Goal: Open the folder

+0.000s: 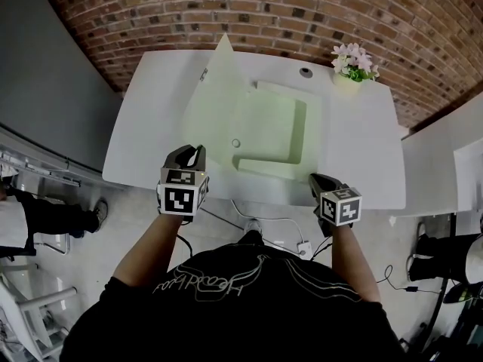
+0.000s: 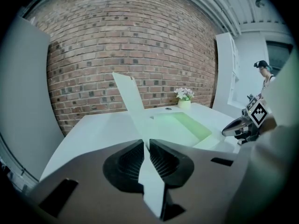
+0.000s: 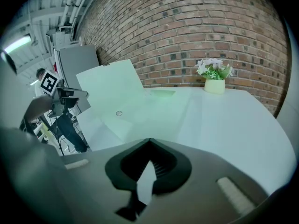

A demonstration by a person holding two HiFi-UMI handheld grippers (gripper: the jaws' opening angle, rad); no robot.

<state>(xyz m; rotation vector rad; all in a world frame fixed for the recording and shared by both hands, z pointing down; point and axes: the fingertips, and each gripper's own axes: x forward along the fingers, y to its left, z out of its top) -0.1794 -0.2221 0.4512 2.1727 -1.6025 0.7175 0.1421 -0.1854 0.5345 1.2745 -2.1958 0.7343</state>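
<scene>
**On the white table: folder part-opened, cover raised**

At mid-table (image 1: 362, 149) the pale green folder (image 1: 275, 130) is laid with its back panel flat. Its front cover (image 1: 215, 104) is pinched at the near edge by the left gripper (image 1: 194, 150) and is held tilted up, close to upright, on the folder's left side. The right gripper (image 1: 314, 178) is seen at the table's front edge, just beside the folder's near right corner. Its claw is pressed together and nothing is seen caught in it.

Stage, as judged: the lift is made and the swing is about half done. The cover is yet to be carried over, laid flat at the left and released. A flower pot (image 1: 351, 72) is noted well apart, far right.
</scene>
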